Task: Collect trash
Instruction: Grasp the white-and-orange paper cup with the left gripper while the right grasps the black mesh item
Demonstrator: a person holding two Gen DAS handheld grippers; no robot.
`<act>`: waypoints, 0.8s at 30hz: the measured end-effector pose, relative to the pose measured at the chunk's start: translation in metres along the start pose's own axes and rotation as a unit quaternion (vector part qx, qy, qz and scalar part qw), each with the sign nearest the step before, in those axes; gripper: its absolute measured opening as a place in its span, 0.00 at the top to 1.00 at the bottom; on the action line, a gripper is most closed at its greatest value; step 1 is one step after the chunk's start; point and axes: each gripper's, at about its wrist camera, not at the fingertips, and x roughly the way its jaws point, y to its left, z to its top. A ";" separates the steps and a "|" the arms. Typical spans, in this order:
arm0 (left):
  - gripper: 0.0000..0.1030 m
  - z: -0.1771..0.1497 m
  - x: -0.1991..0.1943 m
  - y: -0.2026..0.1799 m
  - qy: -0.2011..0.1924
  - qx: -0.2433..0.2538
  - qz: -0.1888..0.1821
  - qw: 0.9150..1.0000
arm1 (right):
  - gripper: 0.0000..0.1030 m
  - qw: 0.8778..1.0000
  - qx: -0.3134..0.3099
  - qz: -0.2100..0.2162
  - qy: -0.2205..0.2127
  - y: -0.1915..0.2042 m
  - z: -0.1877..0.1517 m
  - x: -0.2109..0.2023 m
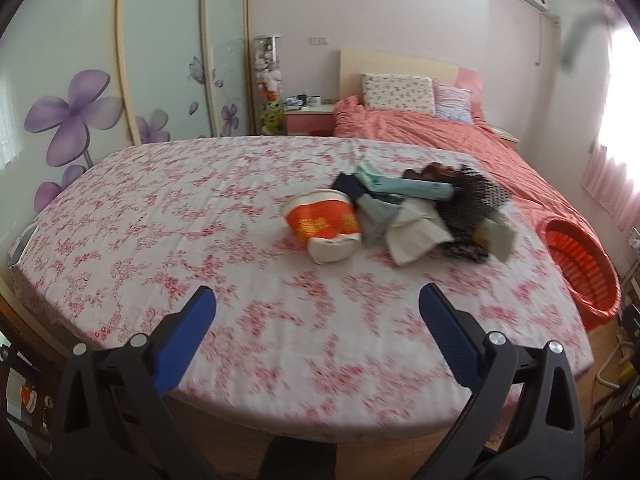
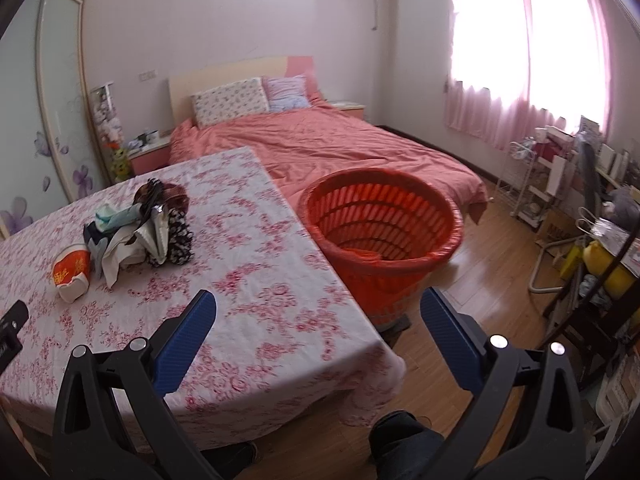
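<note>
Trash (image 1: pixel 400 212) lies heaped toward the far right of the table (image 1: pixel 160 216), near the edge where the red basket (image 2: pixel 380 224) stands on the floor, so each piece has a short trip. We hold our left gripper (image 1: pixel 316 312) and right gripper (image 2: pixel 318 314) back at the near edge, fingers spread and empty, ready to reach.

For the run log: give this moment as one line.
phase: approach | left gripper: open, empty | right gripper: open, empty | trash pile: on table, untouched | orange basket: beside table

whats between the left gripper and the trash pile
Only bare floral tablecloth lies between the left gripper and the trash pile, shown in the left wrist view.
</note>
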 end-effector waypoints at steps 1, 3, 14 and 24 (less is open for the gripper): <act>0.04 0.004 0.007 0.004 0.004 -0.004 0.003 1.000 | 0.02 1.000 -0.005 0.010 0.001 0.003 0.002 0.004; 0.04 0.013 0.030 0.013 0.016 -0.013 0.002 1.000 | 0.05 1.000 -0.011 0.026 0.002 0.013 0.008 0.012; 0.09 0.050 0.123 0.011 0.069 -0.028 -0.013 0.997 | 0.28 0.989 -0.023 0.147 0.008 0.074 0.053 0.060; 0.15 0.055 0.164 0.004 0.107 -0.019 -0.022 0.994 | 0.39 0.979 -0.066 0.194 0.021 0.126 0.082 0.093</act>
